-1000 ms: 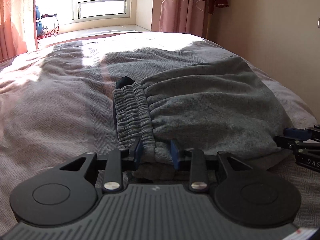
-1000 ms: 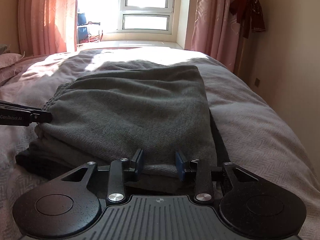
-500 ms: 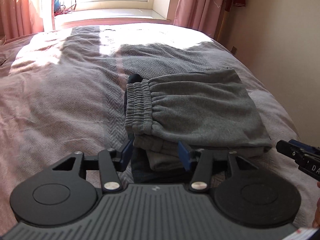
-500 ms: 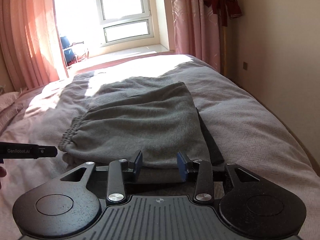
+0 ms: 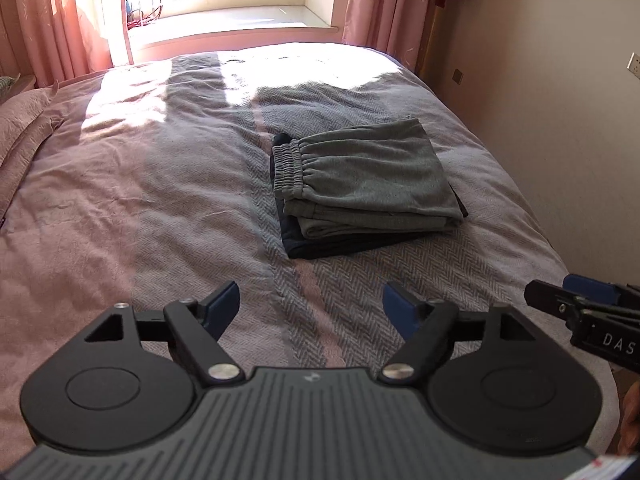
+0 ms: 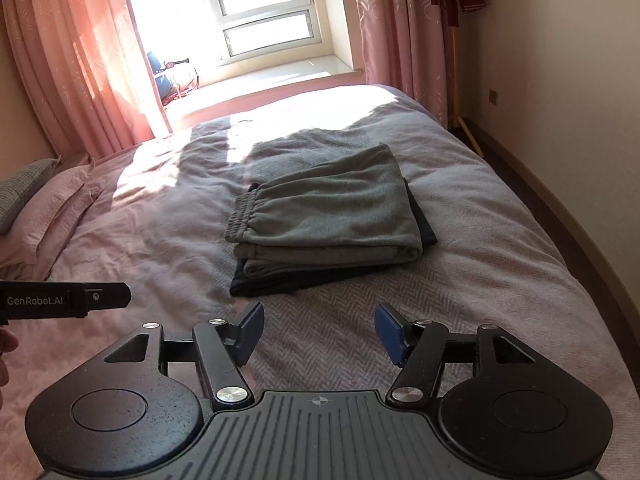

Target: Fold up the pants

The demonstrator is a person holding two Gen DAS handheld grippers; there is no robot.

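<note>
1. Pants [image 5: 362, 178], folded grey, sit on the bed [image 5: 160, 208] at my 12 o'clock, atop something dark.
2. My left jaws [image 5: 310, 308] and right jaws [image 6: 318, 330] are opening wide, nothing between them.
3. They look soft, floppy, light; I'd grab the thick elastic waistband at 9 o'clock.
4. Only the right view shows the pillows [image 6: 44, 208].

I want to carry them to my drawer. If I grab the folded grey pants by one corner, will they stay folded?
Probably not. The grey pants look like soft knit cloth stacked in loose layers, so lifting one corner would likely let them flop open. They lie on a dark garment, which may drag along. They shouldn't roll or break; sliding both hands underneath seems safer.
</note>
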